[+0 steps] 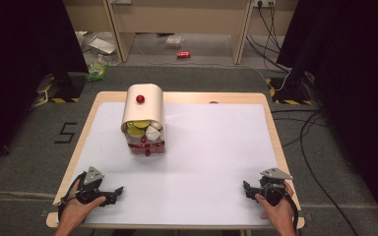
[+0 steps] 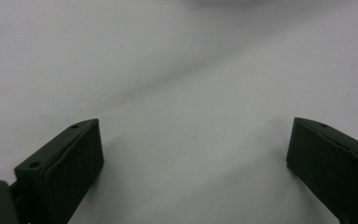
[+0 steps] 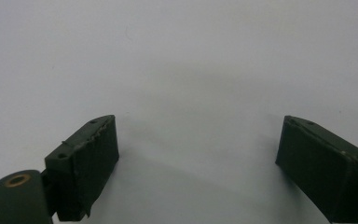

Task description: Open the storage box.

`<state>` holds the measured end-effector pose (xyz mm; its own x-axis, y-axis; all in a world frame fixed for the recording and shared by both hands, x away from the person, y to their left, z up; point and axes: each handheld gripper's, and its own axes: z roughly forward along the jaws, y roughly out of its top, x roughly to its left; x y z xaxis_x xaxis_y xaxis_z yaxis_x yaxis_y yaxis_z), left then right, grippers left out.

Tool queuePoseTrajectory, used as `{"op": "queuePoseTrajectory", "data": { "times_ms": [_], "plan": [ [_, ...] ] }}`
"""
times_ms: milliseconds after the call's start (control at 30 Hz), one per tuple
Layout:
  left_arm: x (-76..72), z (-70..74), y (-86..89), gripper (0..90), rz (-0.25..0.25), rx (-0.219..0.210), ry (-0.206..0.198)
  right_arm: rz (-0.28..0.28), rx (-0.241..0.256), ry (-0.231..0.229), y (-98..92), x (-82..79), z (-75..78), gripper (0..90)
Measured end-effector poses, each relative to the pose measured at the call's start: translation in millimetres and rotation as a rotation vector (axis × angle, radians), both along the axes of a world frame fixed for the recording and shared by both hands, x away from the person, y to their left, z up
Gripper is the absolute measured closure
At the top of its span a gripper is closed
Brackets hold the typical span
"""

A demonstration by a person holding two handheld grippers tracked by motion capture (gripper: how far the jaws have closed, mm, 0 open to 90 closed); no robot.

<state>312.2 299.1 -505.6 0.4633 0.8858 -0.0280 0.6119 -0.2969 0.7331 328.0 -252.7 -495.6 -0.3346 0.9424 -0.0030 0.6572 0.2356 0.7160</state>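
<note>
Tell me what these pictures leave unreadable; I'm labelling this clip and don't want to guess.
- Container, high view: the yellow and white pieces inside are too small to identify, and its cream cover hides whatever lies deeper.
- Left gripper and right gripper, gripper views: jaws stand wide apart over the white mat; the frame's bottom edge cuts off both bodies.

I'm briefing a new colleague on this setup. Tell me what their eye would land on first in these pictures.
First the cream bread-bin-like box with a red knob, standing left of centre toward the far side of the white table mat, its front open on yellow and pale round pieces. Next the two hand-held grippers at the near edge, the left gripper and right gripper, each with jaws spread wide over bare mat.
</note>
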Motion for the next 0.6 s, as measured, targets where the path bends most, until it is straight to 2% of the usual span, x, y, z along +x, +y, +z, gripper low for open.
{"op": "queuePoseTrajectory", "data": {
  "times_ms": [233, 367, 400, 600],
  "plan": [
    [-0.8, 0.7, 0.5, 5.8, 0.008, -0.004, -0.008, 0.000, 0.001, -0.001, 0.0, 0.1, -0.1, 13.0],
    [-2.5, 1.9, -1.1, 12.9, -0.015, 0.000, -0.025, -0.001, 0.001, -0.001, 0.0, 0.1, 0.0, 13.0],
    [-3.1, 2.6, -2.9, 16.6, -0.011, -0.001, -0.045, 0.000, 0.000, -0.001, 0.1, 0.0, -0.1, 13.0],
    [-3.8, 5.1, -9.4, 15.5, -0.003, -0.035, -0.077, -0.001, 0.000, -0.001, 0.1, 0.1, -0.1, 13.0]
  ]
}}
